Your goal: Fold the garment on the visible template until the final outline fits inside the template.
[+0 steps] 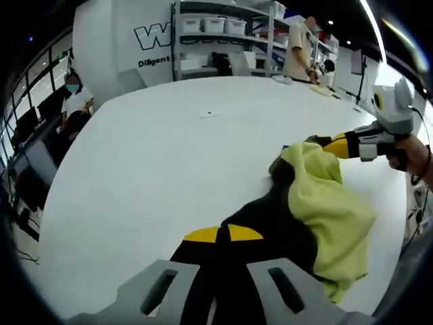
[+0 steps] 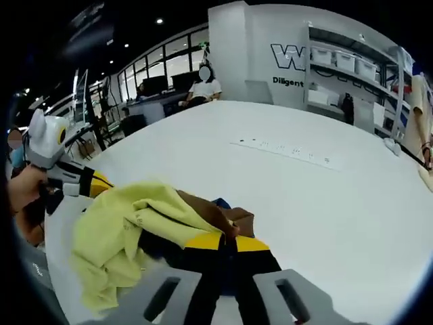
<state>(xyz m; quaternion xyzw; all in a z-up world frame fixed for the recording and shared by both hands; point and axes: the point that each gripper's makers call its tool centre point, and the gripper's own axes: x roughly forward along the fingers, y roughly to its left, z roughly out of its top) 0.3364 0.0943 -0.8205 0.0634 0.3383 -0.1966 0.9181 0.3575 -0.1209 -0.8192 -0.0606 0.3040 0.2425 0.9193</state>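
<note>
the yellow-green garment (image 1: 327,215) with its dark brown part is bunched and lifted off the white table (image 1: 149,176), stretched between the two tools. the left gripper (image 1: 223,233) has its yellow-tipped jaws pressed together on the dark cloth at the near end. the right gripper (image 1: 323,143) pinches the far end, its jaws closed on the fabric; a hand (image 1: 409,152) holds it. behind the table stand white shelves (image 1: 223,34) with bins, and people at desks (image 2: 204,87).
</note>
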